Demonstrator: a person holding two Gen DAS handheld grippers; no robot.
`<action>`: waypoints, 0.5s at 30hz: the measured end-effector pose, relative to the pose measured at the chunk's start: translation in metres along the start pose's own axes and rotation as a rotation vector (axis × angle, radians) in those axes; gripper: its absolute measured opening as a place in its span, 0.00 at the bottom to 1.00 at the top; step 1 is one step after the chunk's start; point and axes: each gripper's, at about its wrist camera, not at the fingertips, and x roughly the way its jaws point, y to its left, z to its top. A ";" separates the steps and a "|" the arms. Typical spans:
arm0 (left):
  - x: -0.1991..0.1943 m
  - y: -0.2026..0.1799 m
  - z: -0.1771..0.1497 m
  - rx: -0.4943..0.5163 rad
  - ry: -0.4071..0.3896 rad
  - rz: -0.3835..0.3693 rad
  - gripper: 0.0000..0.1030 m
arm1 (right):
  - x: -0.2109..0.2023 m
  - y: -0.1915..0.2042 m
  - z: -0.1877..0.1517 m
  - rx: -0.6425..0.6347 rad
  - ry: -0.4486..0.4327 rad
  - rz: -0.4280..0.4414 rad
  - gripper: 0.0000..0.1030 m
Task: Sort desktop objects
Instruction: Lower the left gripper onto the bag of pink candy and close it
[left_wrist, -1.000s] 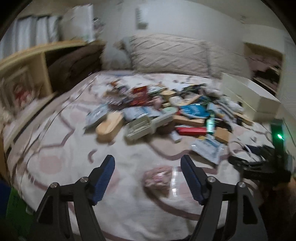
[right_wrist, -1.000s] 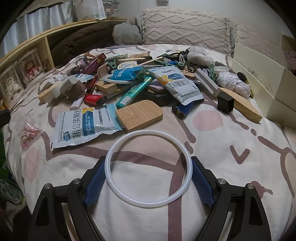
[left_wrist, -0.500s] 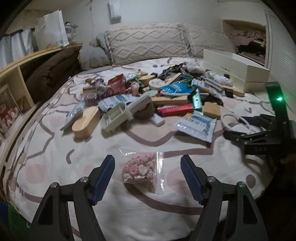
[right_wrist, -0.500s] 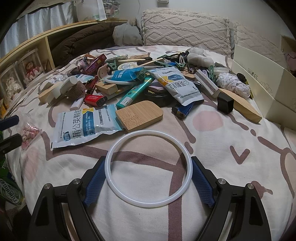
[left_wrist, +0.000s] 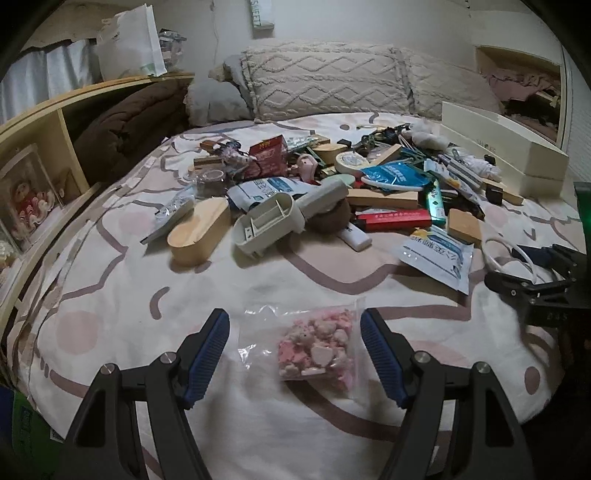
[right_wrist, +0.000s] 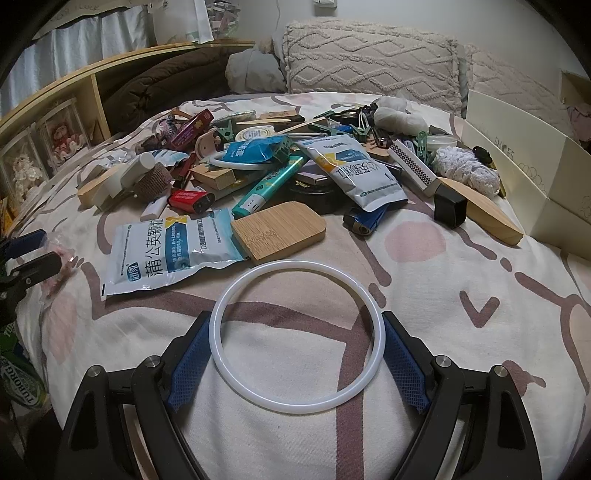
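Note:
A clear bag of pink candies (left_wrist: 317, 350) lies on the bedspread between the open fingers of my left gripper (left_wrist: 294, 343), untouched. A white ring (right_wrist: 297, 330) lies flat on the bedspread between the open fingers of my right gripper (right_wrist: 297, 354), its sides close to both pads. A heap of small objects covers the middle of the bed: a blue and white sachet (right_wrist: 166, 249), a bamboo lid (right_wrist: 280, 229), a red lighter (left_wrist: 391, 218), a wooden box (left_wrist: 197, 230), a grey plastic holder (left_wrist: 269, 221). The right gripper also shows in the left wrist view (left_wrist: 532, 273).
A long white shoe box (right_wrist: 524, 162) stands along the bed's right side. Knitted pillows (left_wrist: 325, 83) lie at the head. A wooden shelf (left_wrist: 48, 122) with a brown blanket and display boxes runs along the left. The bed's front edge is just under both grippers.
My left gripper has swung and moved in on the candy bag, which now lies between its fingers. The right gripper and the ring have stayed still.

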 end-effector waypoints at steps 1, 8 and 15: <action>0.001 0.000 0.000 0.000 0.002 0.000 0.66 | 0.000 0.000 0.000 0.000 -0.001 -0.001 0.85; 0.007 0.003 -0.003 -0.084 0.023 -0.051 0.48 | 0.001 0.000 0.000 -0.005 0.000 -0.010 0.85; 0.010 0.014 -0.005 -0.257 0.042 -0.125 0.36 | 0.001 0.001 0.001 -0.007 0.007 -0.011 0.85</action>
